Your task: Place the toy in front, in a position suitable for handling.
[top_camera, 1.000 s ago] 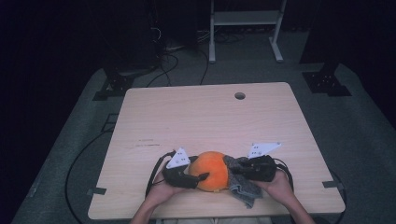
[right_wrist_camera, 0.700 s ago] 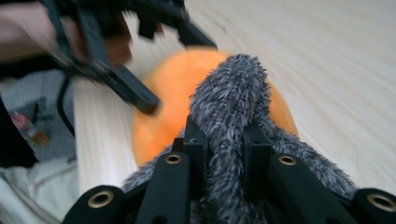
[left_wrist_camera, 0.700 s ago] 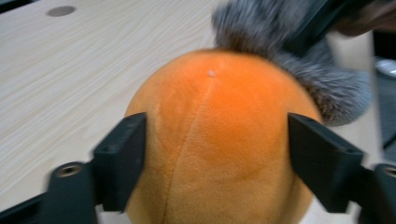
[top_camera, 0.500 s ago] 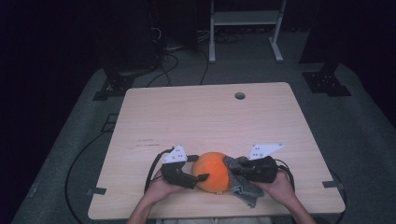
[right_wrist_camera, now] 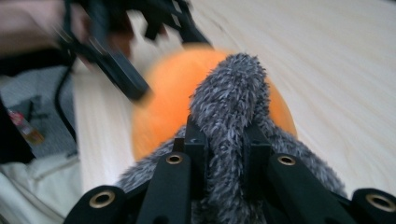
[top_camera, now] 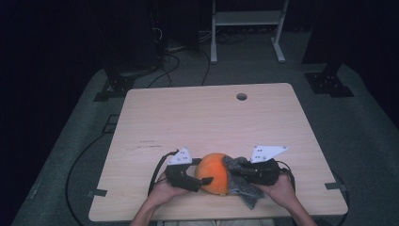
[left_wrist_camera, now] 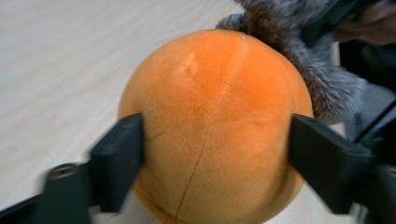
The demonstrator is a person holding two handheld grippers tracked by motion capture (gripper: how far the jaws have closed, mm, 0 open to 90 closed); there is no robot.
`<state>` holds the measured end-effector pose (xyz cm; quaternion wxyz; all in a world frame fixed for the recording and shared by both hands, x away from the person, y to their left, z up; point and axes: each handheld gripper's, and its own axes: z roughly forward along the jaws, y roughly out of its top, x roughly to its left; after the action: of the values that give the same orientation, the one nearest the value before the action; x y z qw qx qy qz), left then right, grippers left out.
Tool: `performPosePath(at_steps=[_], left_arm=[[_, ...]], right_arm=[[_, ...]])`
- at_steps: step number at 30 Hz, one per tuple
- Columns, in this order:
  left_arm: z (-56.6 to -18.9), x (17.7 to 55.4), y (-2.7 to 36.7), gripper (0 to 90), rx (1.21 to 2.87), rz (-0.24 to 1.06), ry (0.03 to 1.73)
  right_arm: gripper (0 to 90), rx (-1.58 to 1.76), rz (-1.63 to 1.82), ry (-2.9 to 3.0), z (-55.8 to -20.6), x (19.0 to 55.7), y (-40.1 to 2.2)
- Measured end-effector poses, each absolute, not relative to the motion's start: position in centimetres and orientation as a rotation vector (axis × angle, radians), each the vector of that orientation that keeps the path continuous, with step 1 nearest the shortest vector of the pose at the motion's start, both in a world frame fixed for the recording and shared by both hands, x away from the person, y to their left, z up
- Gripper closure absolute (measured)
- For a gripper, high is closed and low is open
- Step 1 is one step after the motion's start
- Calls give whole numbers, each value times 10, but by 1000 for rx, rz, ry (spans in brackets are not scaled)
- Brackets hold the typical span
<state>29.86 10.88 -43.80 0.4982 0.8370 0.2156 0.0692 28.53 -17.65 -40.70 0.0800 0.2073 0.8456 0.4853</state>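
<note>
Orange plush ball sits at the near edge of the table, between our two grippers, with a grey furry cover bunched against its right side. We judge the work to be pulling this cover over the ball or off it; which way is hard to say from these views, and most of the ball is bare, so a good deal is left either way.

Our left gripper has its jaws spread around the ball's middle, one at each flank. They have just been opening a little, and they seem to rest against the plush more than squeeze it, though the blur makes contact uncertain. Our right gripper has its jaws pressed nearly together, pinching a fold of the grey fur that stands up between them in front of the ball.
</note>
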Motion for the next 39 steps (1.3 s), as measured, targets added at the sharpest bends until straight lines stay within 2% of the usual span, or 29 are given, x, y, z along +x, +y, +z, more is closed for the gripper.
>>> performPosePath(at_steps=[1,4,10,15,17,21,23,25,29,34,37,39], left_arm=[[-436,298,108,297,2021,185,524],[-429,295,109,364,1988,208,512],[-428,294,106,351,1984,223,505],[-425,293,101,359,1972,248,502],[-427,293,101,325,1970,247,513],[-435,303,104,130,1976,138,578],[-441,308,103,108,1982,76,618],[-442,307,103,179,1990,93,630],[-429,296,101,338,1976,234,571],[-418,290,102,342,1982,325,538],[-418,289,96,335,1987,327,522],[-418,289,94,289,1990,327,521]], right_arm=[[761,581,1464,2522,-403,283,-172],[762,560,1443,2517,-403,283,-167],[764,627,1334,2531,-408,287,-182],[761,537,1449,2502,-393,278,-171],[762,551,1396,2512,-400,281,-170],[763,594,1367,2531,-408,286,-179],[760,614,1378,2535,-407,288,-180],[758,612,1434,2521,-401,289,-177],[759,549,1480,2503,-394,287,-168],[764,621,1372,2532,-406,293,-176],[763,581,1447,2498,-398,287,-174],[763,538,1473,2486,-392,284,-168]])
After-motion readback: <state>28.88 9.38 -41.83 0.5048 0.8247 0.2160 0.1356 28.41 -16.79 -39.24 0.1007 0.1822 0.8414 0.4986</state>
